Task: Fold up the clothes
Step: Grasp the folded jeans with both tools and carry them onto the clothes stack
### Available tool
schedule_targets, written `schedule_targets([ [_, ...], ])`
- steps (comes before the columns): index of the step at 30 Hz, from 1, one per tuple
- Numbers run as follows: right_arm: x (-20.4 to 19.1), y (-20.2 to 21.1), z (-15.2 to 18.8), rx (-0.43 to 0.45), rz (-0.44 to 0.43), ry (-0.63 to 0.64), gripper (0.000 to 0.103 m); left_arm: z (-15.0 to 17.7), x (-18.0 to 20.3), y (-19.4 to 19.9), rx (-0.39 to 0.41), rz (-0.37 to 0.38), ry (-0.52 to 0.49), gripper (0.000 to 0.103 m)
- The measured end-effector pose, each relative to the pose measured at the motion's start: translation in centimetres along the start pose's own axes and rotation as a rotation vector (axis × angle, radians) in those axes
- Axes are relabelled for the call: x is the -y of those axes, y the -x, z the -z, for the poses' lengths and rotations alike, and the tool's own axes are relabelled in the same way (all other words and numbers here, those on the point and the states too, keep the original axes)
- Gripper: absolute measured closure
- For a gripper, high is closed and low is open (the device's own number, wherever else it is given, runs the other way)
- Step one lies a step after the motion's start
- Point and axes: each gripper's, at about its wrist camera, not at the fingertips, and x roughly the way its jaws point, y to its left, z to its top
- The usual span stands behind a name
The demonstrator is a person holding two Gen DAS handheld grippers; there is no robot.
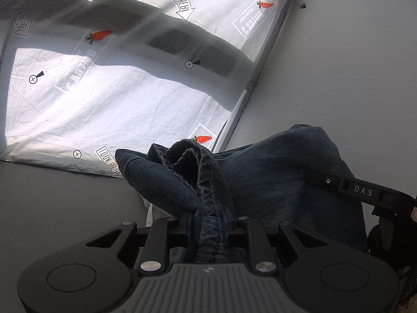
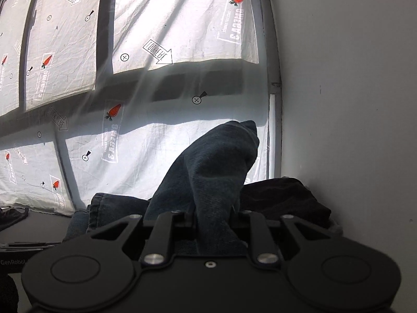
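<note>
left hand-held gripper (image 1: pixel 208 217) was nearly closed, its pads clamped on a hemmed fold of the dark denim jeans (image 1: pixel 273 177). right hand-held gripper (image 2: pixel 212 215) likewise pinched a bunched part of the jeans (image 2: pixel 208 161), raised in front of the printed white sheet (image 2: pixel 169 143) over the window. a black garment (image 2: pixel 281 198), possibly another piece of clothing, lay behind.
</note>
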Motion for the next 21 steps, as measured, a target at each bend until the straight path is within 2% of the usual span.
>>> schedule_targets([
  [6,3.2,-3.4,-3.6,0.130,0.061,0.109,0.084,-3.6,2.4,-6.5,0.066,0.063,-0.014,0.080],
  [10,5.7,-7.4,-5.9,0.181,0.080,0.162,0.084,-5.5,2.9,-10.5,0.097,0.066,-0.051,0.080],
  [14,7.6,-12.6,-7.0,0.145,0.108,0.179,0.083,-6.2,1.6,-15.9,0.065,0.018,-0.039,0.079],
  [17,8.0,-17.0,-5.7,0.039,0.169,0.222,0.076,-5.3,-0.3,-20.4,-0.009,-0.035,-0.023,0.079],
  [21,8.4,-18.8,-4.3,-0.006,0.241,0.252,0.073,-3.2,-2.6,-23.2,-0.088,-0.122,0.004,0.079],
])
